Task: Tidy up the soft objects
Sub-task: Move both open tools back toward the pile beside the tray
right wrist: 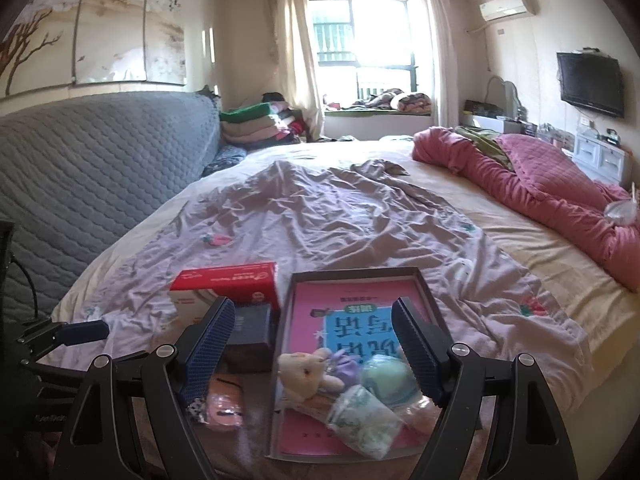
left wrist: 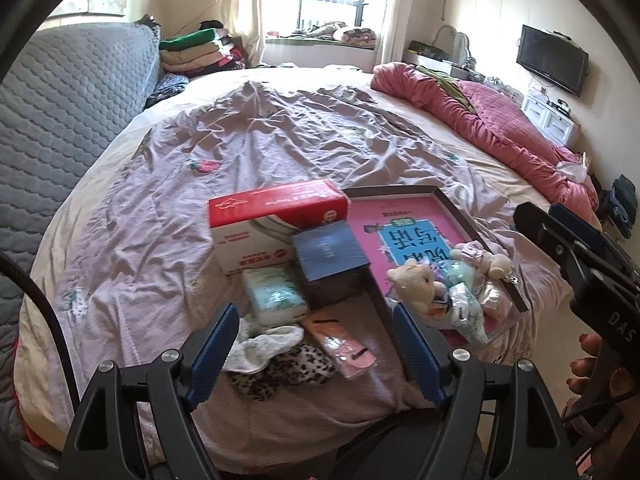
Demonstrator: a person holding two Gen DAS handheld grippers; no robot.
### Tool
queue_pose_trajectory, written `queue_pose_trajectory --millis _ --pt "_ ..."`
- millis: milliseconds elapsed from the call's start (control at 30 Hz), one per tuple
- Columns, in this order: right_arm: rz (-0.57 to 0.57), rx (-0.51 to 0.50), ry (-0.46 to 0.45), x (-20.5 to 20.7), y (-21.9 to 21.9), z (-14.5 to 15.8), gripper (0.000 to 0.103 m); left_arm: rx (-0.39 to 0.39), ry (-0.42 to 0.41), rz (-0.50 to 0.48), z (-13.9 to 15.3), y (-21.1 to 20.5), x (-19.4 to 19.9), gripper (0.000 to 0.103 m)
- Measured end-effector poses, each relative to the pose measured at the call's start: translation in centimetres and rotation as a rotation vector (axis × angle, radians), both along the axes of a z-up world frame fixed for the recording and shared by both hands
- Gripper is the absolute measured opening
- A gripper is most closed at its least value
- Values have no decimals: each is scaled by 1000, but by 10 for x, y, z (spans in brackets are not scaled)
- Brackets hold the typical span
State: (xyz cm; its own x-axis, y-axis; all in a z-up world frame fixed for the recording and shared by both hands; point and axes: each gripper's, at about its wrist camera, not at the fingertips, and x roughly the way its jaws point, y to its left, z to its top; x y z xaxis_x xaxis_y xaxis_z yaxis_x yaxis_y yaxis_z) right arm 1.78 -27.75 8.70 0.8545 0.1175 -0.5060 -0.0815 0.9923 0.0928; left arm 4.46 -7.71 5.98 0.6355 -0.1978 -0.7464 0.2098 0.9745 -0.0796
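Your big bed (left wrist: 160, 208) is covered in a wrinkly purple sheet (left wrist: 280, 136), so things on it can tip or slide.

The dark tray (right wrist: 286, 344) already holds the plush bear (right wrist: 304, 372) and some soft packets. They sit piled at its near end, at 6 o'clock in the right view. If you bump that pile, I think the bear could roll out.

The red and white box (left wrist: 272, 220) and the blue box (left wrist: 328, 248) are hard. Don't grab those by mistake.

The leopard cloth (left wrist: 280, 368), the white sock (left wrist: 264, 344) and the pink pouch (left wrist: 340, 344) lie on the sheet, left of the tray. They sit right between the jaws of your left gripper (left wrist: 316, 344).

Both grippers are wide apart and hold nothing. Your right gripper (right wrist: 312, 356) hangs over the tray.

The sock and cloth overlap, so one pinch may lift both.
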Motion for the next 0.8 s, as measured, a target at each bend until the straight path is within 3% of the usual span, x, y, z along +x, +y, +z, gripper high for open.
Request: queue_pose_trajectory --millis 800 --pt "114 -23 32 5 37 -8 82 -46 43 219 -7 115 13 79"
